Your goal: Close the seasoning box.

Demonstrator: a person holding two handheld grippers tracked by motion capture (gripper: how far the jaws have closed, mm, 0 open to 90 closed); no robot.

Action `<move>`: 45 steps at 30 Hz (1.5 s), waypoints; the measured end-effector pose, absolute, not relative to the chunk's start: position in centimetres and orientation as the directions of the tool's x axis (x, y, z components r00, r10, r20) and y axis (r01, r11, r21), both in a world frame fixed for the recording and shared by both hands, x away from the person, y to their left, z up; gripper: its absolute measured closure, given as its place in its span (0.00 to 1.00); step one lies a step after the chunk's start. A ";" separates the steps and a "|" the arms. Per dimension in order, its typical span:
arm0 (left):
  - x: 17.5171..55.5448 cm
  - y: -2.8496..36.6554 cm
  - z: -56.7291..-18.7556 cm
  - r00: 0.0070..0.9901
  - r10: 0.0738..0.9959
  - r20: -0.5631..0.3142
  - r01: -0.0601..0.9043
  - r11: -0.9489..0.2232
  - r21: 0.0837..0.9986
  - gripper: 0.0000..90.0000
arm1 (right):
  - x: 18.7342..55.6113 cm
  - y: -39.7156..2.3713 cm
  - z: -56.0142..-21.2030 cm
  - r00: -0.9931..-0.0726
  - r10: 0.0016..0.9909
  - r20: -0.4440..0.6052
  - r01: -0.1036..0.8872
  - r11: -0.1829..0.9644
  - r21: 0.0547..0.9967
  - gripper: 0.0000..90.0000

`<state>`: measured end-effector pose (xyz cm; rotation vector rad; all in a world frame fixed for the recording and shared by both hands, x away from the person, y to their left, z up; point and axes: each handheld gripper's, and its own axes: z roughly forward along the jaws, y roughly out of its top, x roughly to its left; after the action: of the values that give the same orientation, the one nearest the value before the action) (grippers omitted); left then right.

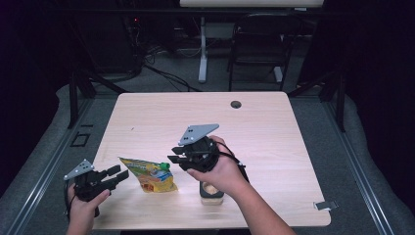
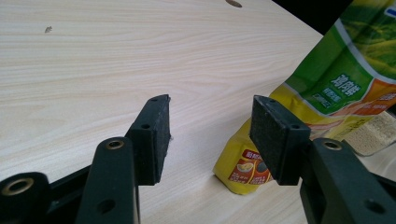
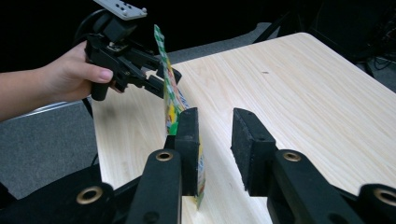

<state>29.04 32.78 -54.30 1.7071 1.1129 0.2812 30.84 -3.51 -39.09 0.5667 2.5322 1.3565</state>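
glossy foil pouch [image 1: 148, 174], light, floppy and slick; i'd pinch its flat sealed top edge. my left gripper [image 1: 113, 176] and right gripper [image 1: 177, 155] flank the pouch, fingers spread, pinching nothing.

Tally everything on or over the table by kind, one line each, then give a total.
Snack pouches: 1, the yellow-green pouch
Jars: 1, the small jar
Handheld grippers: 2, the left gripper and the right gripper
Total: 4
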 end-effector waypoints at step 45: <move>25.3 31.0 -47.0 0.692 0.690 -0.211 0.426 -0.156 0.891 0.95 | 30.3 -9.5 -40.9 -0.840 0.542 0.013 0.303 0.449 0.840 0.72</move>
<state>25.29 30.99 -46.95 1.7883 0.8874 0.2951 30.27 -9.46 -40.90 0.7294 2.4452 1.3394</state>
